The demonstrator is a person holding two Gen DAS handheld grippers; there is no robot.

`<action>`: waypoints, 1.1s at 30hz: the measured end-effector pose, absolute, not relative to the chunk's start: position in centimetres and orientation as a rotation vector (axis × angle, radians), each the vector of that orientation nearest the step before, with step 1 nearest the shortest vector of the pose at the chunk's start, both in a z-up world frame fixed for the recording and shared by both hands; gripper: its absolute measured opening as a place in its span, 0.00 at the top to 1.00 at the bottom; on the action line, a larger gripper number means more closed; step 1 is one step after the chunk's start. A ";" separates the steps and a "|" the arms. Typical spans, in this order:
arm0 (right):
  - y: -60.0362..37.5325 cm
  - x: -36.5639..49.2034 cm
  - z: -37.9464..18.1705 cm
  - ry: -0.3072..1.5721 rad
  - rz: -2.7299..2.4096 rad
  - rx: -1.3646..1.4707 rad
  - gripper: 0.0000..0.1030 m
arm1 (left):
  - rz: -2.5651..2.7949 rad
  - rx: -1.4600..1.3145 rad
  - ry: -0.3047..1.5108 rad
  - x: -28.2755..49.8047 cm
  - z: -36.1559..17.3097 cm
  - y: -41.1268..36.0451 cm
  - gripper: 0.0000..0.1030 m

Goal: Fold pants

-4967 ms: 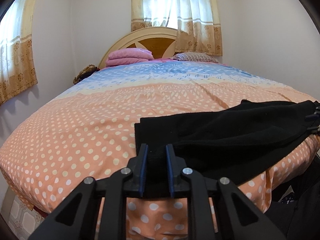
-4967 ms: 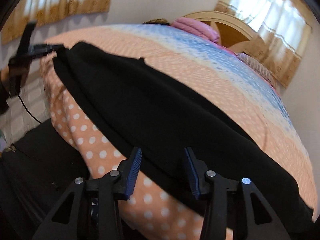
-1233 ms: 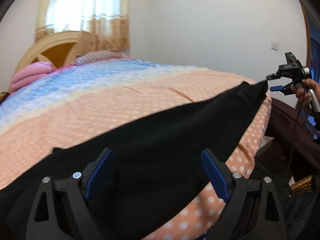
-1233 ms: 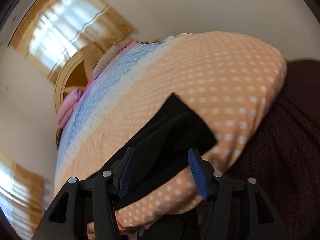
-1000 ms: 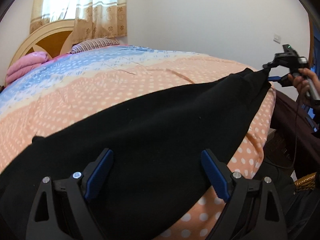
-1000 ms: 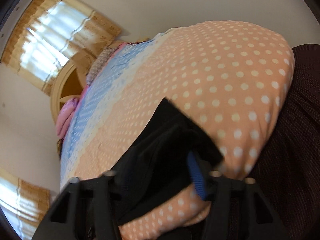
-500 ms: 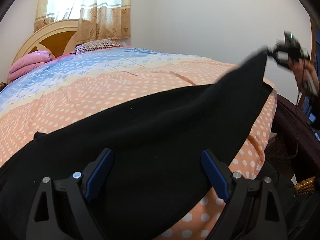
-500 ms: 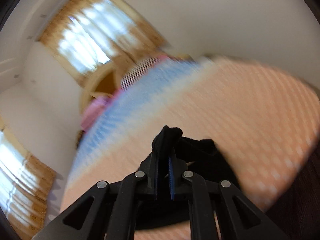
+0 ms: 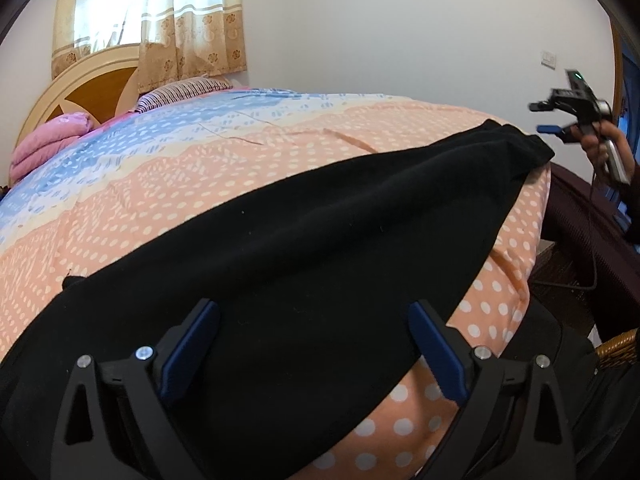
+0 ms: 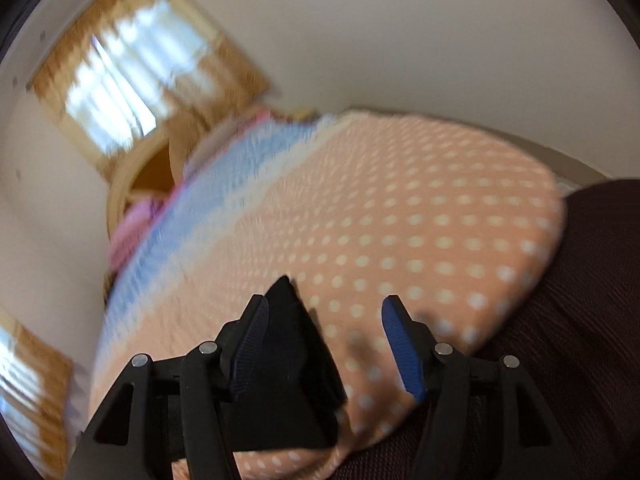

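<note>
While the black pants lie stretched along the near edge of the bed, the scene reads as follows.

Bed: the bed (image 9: 280,168) with its dotted orange and blue cover fills both views; a wooden headboard (image 9: 92,92) and a pink folded blanket (image 9: 52,140) are at the far end.

Pants: the pants (image 9: 304,248) lie flat on the cover as one long dark strip, which looks like the two legs laid one on the other. One end reaches the corner of the bed at the right side of the left wrist view.

Left gripper: the left gripper (image 9: 314,344) hovers over the middle of the strip; its jaws are opening and already stand wide, and they pinch no cloth.

Right gripper: the right gripper (image 10: 324,344) is at the pants' end near the corner; its jaws are opening, the cloth lies beside the left pad, and it seems released. The view is blurred.

Progress: the lengthwise fold appears done. The folds across the length are not yet done, so roughly half of the work is left.
</note>
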State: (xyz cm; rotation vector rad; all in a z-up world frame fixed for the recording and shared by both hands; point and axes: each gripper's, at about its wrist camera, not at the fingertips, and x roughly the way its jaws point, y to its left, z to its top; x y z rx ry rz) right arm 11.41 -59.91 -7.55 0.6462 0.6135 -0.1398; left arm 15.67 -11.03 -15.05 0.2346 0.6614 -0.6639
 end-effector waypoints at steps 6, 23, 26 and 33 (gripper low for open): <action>-57.1 16.3 -9.0 0.787 -0.074 0.497 0.86 | -0.661 0.233 0.665 15.7 -15.3 -11.1 0.05; -58.2 18.5 -8.3 0.690 -0.297 0.386 0.81 | -0.655 0.246 0.661 15.3 -15.3 -11.0 0.03; -57.0 15.0 -7.2 0.638 -0.262 0.388 0.53 | -0.653 0.217 0.659 15.0 -14.9 -10.4 0.03; -44.1 10.7 -8.3 0.670 -0.077 -0.168 0.53 | -0.653 0.340 0.581 13.0 -14.5 -12.4 0.04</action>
